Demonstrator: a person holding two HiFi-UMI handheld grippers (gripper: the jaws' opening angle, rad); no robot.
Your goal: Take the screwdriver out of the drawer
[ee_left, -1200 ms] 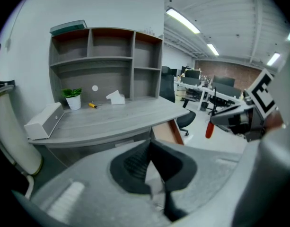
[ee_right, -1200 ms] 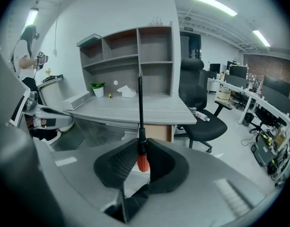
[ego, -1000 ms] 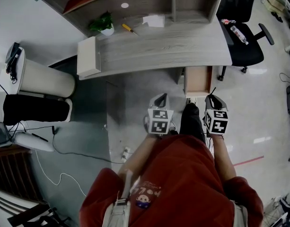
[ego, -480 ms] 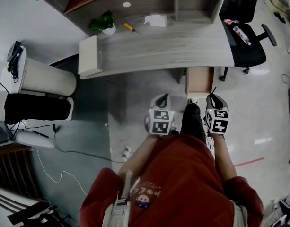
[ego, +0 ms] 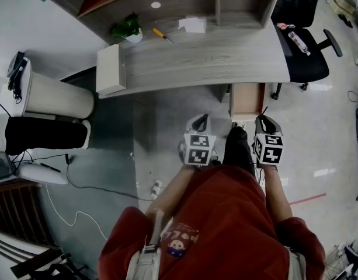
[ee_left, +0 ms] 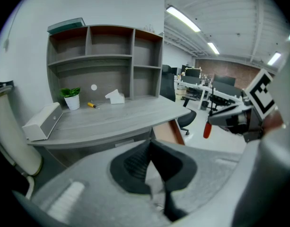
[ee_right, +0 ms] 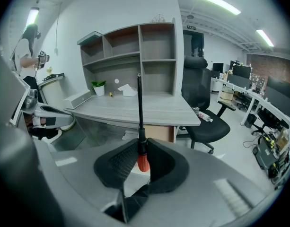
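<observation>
left gripper (ee_left: 150,145): jaws pressed together, empty, farther from the drawer | drawer (ego: 246,100): open under right end of desk (ego: 214,57), just ahead of right gripper | right gripper (ee_right: 140,143): pinching screwdriver (ee_right: 142,161) by red handle, shaft running out along jaws toward desk, already clear of drawer

this is an open-plan office: a grey desk (ego: 214,57) with a shelf unit (ee_left: 111,56) on it, a black swivel chair (ego: 304,45) beside it, and farther back rows of workstations with monitors (ee_right: 239,71) under long ceiling lights (ee_right: 219,1).
</observation>
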